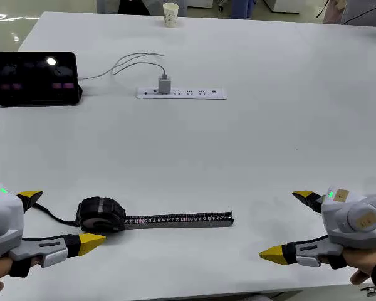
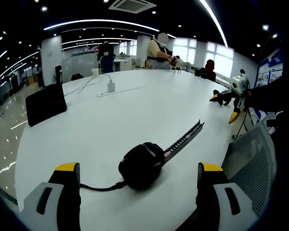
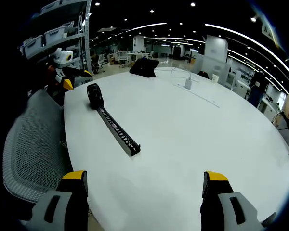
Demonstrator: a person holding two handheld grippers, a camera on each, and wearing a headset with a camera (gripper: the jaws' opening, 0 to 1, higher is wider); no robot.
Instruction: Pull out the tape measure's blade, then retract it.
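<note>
head view: blade of tape measure lies pulled out between left gripper and right gripper, both spread empty; retracting seems left.

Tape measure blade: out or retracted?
Out. The blade lies extended flat on the table from the black case, numbered markings showing, its end hook far from the case.

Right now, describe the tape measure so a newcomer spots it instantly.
Scan the white table, near edge. The tape measure is the round black case by the left gripper, the only item with a numbered blade lying out flat.
</note>
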